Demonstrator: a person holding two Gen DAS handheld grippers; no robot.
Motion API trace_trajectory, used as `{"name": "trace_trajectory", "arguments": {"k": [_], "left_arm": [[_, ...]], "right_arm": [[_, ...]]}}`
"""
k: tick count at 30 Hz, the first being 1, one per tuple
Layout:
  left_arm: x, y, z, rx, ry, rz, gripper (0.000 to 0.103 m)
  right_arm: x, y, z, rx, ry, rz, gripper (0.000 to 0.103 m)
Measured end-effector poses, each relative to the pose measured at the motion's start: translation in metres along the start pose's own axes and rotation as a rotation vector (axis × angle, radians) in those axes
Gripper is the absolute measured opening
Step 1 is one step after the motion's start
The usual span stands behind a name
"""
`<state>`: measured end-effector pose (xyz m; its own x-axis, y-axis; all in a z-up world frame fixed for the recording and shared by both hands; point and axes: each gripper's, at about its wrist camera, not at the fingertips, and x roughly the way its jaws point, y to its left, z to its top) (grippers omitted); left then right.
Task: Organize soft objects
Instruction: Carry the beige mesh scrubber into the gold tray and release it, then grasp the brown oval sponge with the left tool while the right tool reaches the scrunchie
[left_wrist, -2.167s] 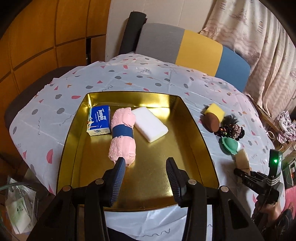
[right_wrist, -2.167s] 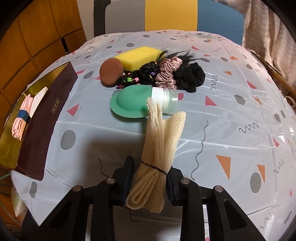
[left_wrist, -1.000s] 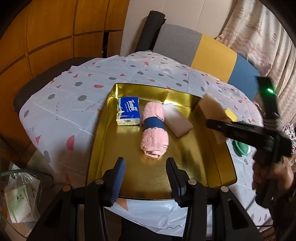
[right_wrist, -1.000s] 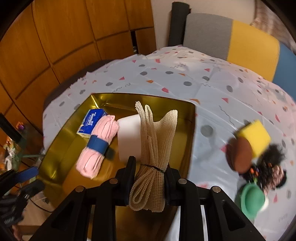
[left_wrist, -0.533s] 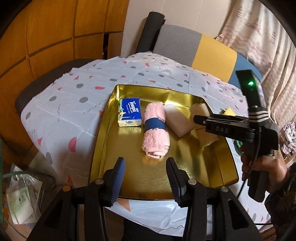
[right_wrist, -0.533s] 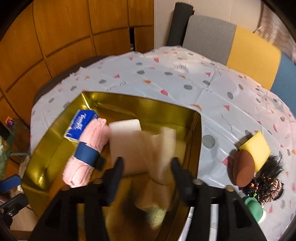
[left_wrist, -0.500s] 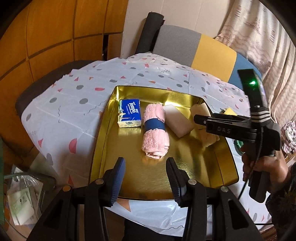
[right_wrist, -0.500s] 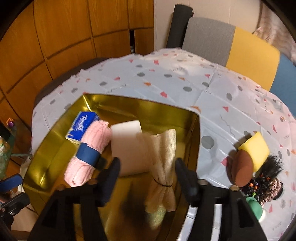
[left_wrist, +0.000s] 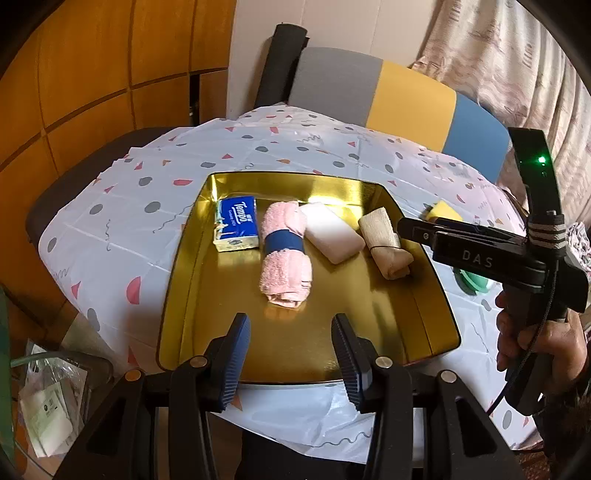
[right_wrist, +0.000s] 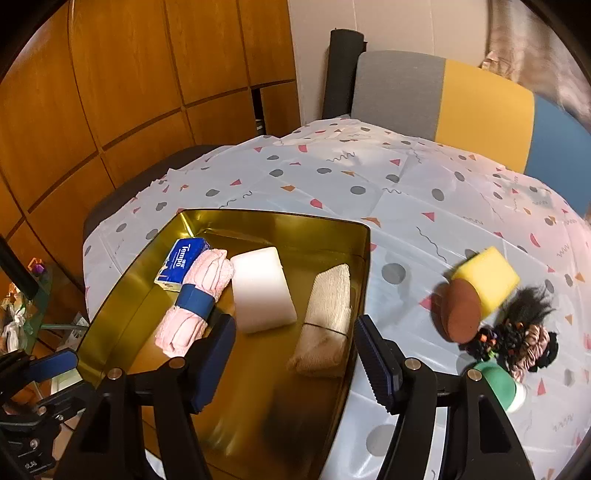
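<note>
A gold tray (left_wrist: 184, 295) lies on the patterned tablecloth. In it, from left to right, are a blue tissue pack (left_wrist: 236, 227), a pink rolled towel (left_wrist: 284, 254) with a blue band, a white sponge (left_wrist: 334, 232) and a beige net cloth bundle (left_wrist: 384, 243). The bundle (right_wrist: 325, 317) lies free on the tray floor by the right wall. My right gripper (right_wrist: 295, 365) hangs open just above and behind it, holding nothing. My left gripper (left_wrist: 290, 354) is open over the tray's near edge, with nothing between its fingers.
Right of the tray (right_wrist: 365, 258) on the cloth lie a yellow sponge (right_wrist: 487, 280), a brown puff (right_wrist: 461, 314), dark hair ties (right_wrist: 517, 339) and a green item (right_wrist: 498, 384). A grey, yellow and blue chair (right_wrist: 443, 96) stands behind the table. A hand (left_wrist: 535, 339) holds the right gripper.
My right gripper carried the beige bundle over the tray, opened and let it drop beside the white sponge, then drew back a little. The left gripper stayed put.
</note>
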<state>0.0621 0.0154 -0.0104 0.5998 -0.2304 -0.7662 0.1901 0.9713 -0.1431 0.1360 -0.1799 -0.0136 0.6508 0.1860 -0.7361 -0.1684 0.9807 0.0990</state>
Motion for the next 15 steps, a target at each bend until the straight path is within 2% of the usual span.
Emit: {"name": "trace_trajectory", "arguments": {"k": [15], "left_arm": [[0.001,-0.021,-0.003,0.051,0.012,-0.018,0.046]], "right_arm": [[-0.037,-0.041,-0.023,0.094,-0.054,-0.04,0.07]]}}
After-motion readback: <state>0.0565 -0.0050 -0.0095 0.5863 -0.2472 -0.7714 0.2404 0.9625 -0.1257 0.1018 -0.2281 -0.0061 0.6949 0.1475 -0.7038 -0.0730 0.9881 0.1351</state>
